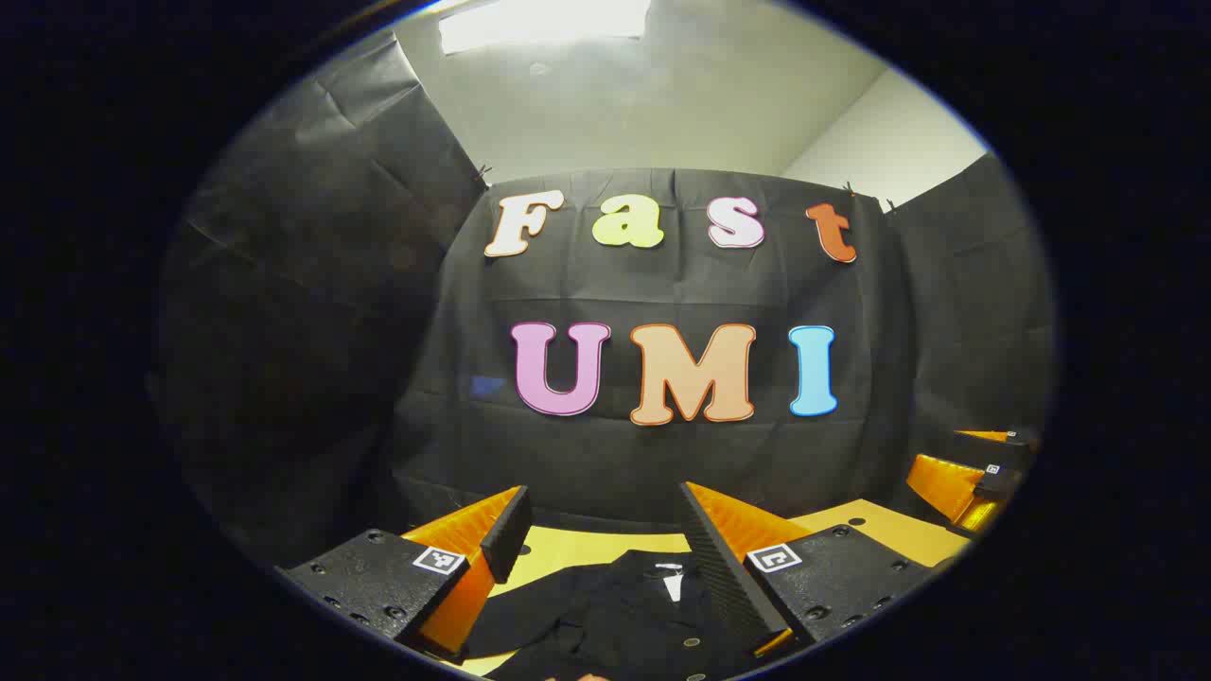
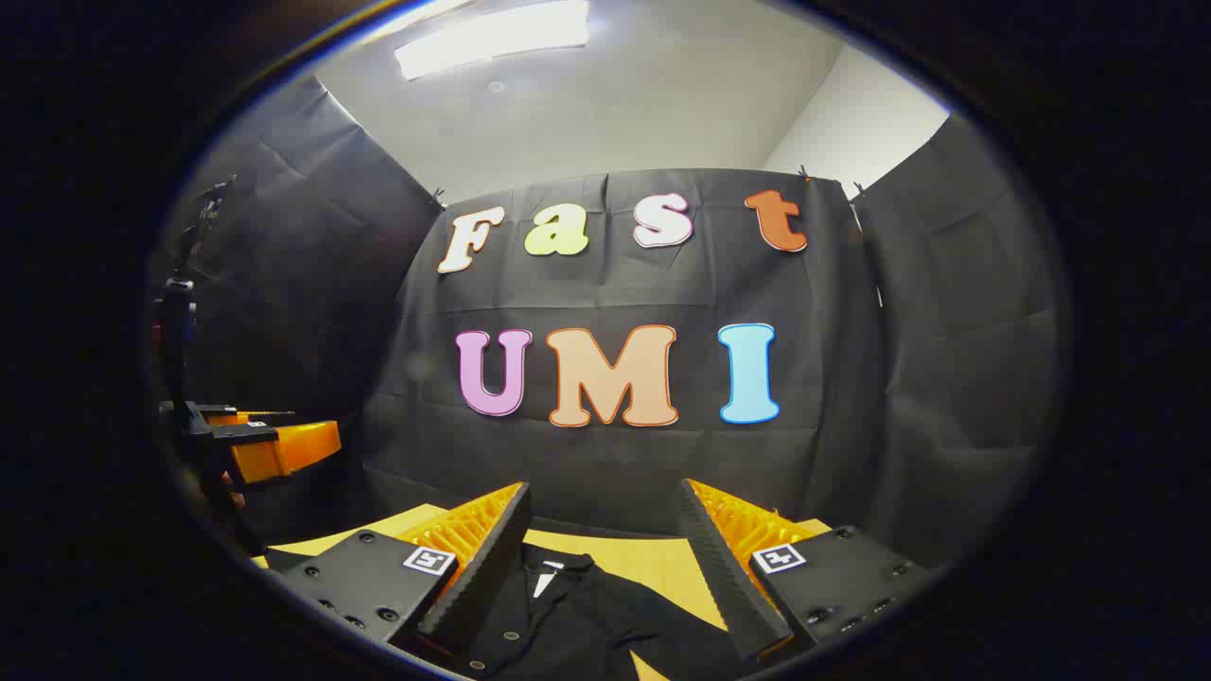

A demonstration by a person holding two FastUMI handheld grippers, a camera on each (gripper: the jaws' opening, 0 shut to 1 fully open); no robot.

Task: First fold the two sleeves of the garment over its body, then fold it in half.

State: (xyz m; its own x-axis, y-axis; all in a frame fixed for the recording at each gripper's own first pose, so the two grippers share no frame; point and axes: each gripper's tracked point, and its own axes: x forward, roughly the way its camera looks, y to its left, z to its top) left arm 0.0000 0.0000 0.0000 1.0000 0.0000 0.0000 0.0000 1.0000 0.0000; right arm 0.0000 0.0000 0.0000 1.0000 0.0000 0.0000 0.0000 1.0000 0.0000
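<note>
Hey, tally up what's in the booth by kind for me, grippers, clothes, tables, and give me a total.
Grippers: 2, the left gripper and the right gripper, both open above the table.
Garments: 1, a black shirt lying on the table.
Tables: 1, the yellow table.
Total: 4

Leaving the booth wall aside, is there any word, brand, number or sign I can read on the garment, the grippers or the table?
No readable text.
White neck label inside the black buttoned shirt: too small and blurred to read in either view.
Square black-and-white marker tags on the open left gripper and the open right gripper: coded patterns, not words or numbers.
</note>
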